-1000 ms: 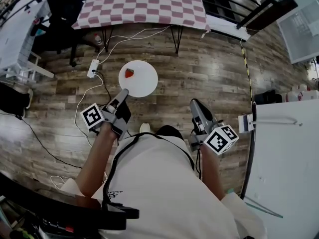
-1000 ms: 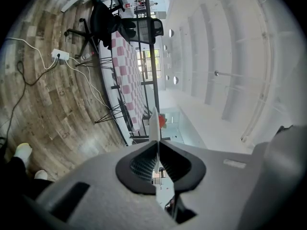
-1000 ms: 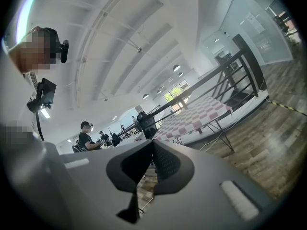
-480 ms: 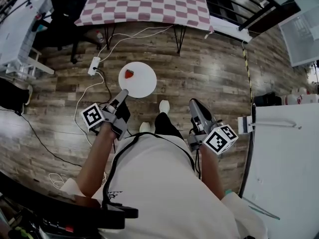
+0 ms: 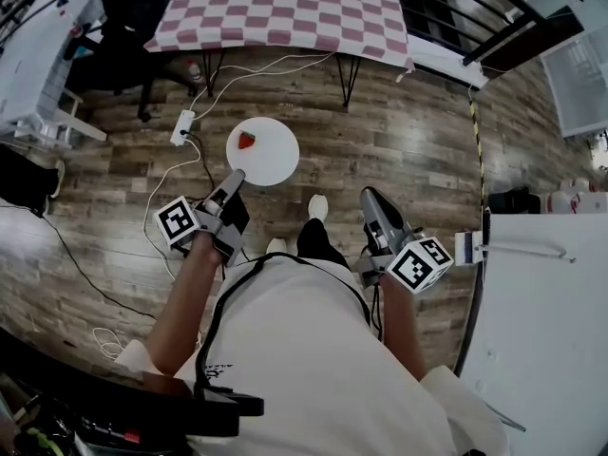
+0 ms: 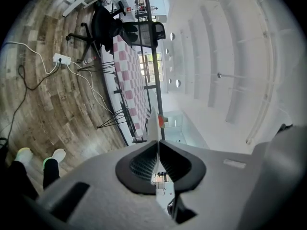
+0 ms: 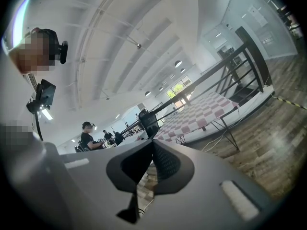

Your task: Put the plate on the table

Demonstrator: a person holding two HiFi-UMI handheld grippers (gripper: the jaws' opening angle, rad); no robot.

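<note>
A round white plate (image 5: 266, 155) with a small red piece of food (image 5: 246, 141) on it hangs over the wooden floor in the head view. My left gripper (image 5: 236, 176) is shut on the plate's near rim. In the left gripper view the plate (image 6: 153, 123) shows edge-on between the closed jaws, with the red piece (image 6: 162, 122) beside it. My right gripper (image 5: 369, 196) is held out to the right, shut with nothing in it (image 7: 152, 143). The table with a red-and-white checked cloth (image 5: 275, 8) stands ahead, beyond the plate.
A power strip (image 5: 180, 126) and white cables lie on the floor left of the plate. A black office chair (image 5: 123, 17) stands left of the checked table, a black railing (image 5: 475, 12) to its right. A white table (image 5: 551, 331) fills the right side. My shoe (image 5: 316, 205) shows below the plate.
The checked table has drawn a little nearer in the head view and a shoe has stepped forward under the plate. Both grippers keep their pose; the plate stays gripped.
</note>
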